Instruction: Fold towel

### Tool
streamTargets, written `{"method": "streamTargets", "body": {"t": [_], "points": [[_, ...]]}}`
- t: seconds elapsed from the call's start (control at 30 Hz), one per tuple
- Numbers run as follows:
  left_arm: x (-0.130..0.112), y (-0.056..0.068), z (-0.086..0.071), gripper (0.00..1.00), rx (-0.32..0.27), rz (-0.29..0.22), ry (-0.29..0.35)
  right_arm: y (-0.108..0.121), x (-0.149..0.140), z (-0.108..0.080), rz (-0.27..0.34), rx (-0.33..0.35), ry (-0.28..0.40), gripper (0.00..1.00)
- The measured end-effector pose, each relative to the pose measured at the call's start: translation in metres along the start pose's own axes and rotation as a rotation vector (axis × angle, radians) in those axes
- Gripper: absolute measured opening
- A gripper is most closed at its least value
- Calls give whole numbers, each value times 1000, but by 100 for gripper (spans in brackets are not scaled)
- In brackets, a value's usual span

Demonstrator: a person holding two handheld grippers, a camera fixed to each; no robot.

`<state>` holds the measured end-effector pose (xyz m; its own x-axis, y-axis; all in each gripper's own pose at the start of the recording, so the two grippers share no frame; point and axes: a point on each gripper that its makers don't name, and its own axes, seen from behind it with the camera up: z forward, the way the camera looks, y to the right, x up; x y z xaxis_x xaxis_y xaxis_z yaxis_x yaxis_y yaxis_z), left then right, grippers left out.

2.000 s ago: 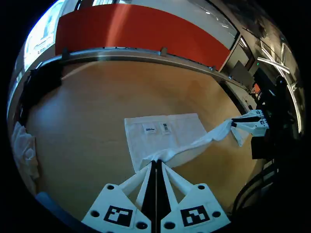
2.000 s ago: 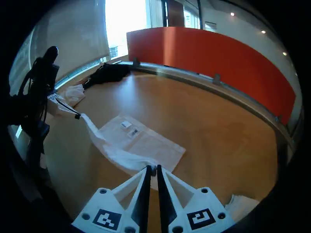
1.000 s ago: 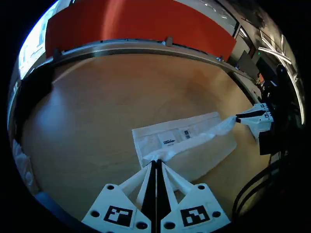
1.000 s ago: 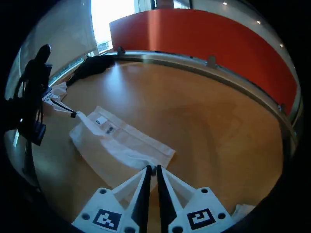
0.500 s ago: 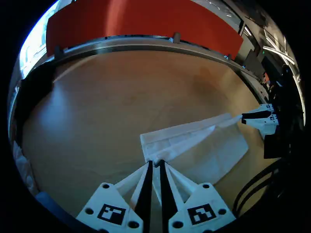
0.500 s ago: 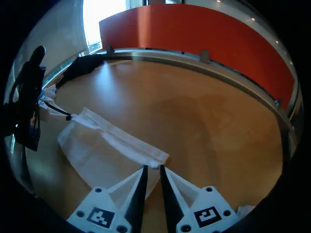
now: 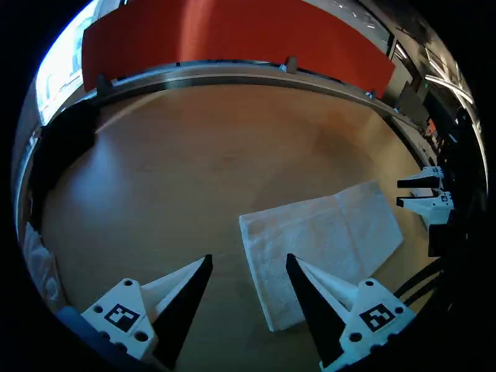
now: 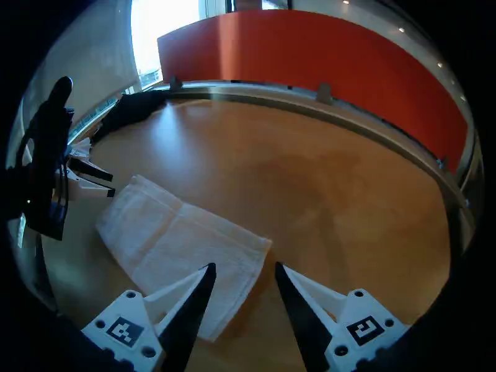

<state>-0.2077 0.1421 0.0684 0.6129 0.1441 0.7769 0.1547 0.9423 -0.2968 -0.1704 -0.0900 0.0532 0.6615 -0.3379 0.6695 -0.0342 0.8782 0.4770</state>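
Since the towel (image 7: 322, 248) lies flat on the wooden table (image 7: 186, 155) as a tidy rectangle with squared edges and nothing bunched, I judge at least one fold is already laid down. A faint line crosses the towel toward its far right part in the left gripper view; whether that is a layer edge or just a crease, cannot tell.

The left gripper (image 7: 248, 257) has its jaws spread wide and grasps nothing. Its right finger sits over the towel's near end; contact or not, cannot tell. The right gripper (image 8: 244, 266) is likewise spread wide and empty, with the towel's (image 8: 180, 248) near corner just short of the gap between its fingers.

Each gripper also appears farther off in the other's view. The right gripper (image 7: 400, 193) sits just beyond the towel's far right end with jaws apart. The left gripper (image 8: 113, 186) sits just beside the far left end, also parted, held by a dark-gloved hand (image 8: 46, 167).

The towel's long axis runs along the line between the two grippers, with one short end toward each. In the left gripper view it goes from near centre out to the far right. In the right gripper view it goes from near centre out to the far left.

Probably left to do is one more fold, bringing short end to short end across that long axis, unless this size counts as finished. The towel is small and soft, and should stay flat as it lies.
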Motion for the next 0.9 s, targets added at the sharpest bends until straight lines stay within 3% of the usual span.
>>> {"method": "streamTargets", "body": {"t": [0.4, 0.9], "points": [[-13, 2, -14, 88, 10, -3, 9, -8, -13, -16, -5, 2, -4, 73], [-62, 6, -40, 88, 38, -32, -10, -23, -47, -38, 24, 1, -14, 73]]}}
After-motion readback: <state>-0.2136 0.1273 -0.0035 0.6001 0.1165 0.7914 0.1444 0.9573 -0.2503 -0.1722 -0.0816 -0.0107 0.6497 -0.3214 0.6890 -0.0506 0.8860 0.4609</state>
